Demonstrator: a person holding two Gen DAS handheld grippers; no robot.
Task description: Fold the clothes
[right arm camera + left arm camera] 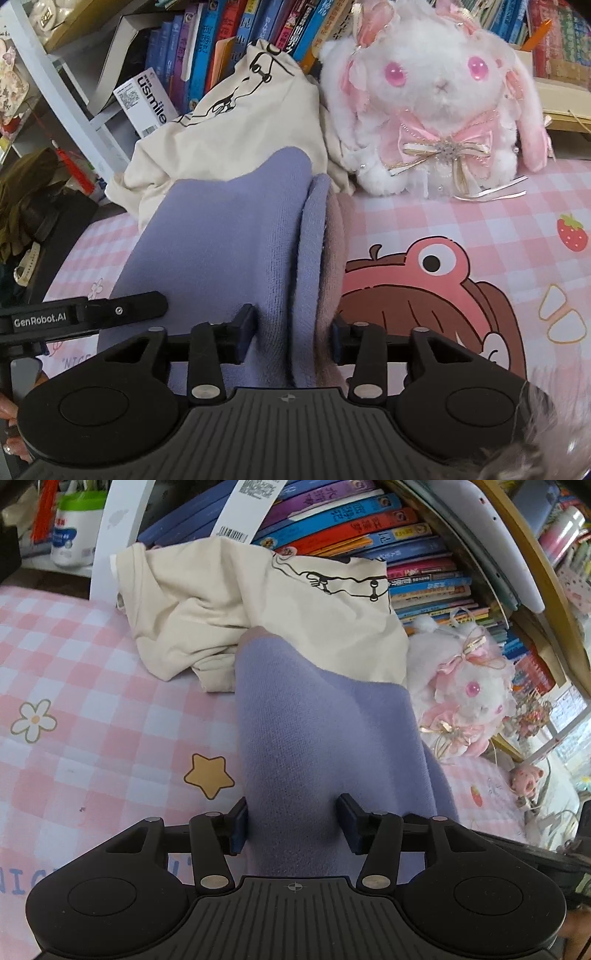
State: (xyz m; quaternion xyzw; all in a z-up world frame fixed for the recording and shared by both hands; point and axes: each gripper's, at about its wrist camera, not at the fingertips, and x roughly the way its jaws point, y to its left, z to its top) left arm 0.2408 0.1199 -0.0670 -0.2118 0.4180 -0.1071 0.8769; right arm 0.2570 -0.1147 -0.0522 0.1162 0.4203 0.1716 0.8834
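Observation:
A lavender fleece garment with a pinkish lining runs between both grippers over the pink checked bed sheet. My left gripper is shut on a thick fold of it. My right gripper is shut on another bunched fold of the same garment, with the pink lining showing at the right finger. A crumpled cream T-shirt with a black line drawing lies behind it against the books; it also shows in the right wrist view. The left gripper's arm shows at the left of the right wrist view.
A white plush rabbit with pink bows sits at the back of the bed, also in the left wrist view. Rows of books line the shelf behind. A white shelf frame and a tub stand at the left.

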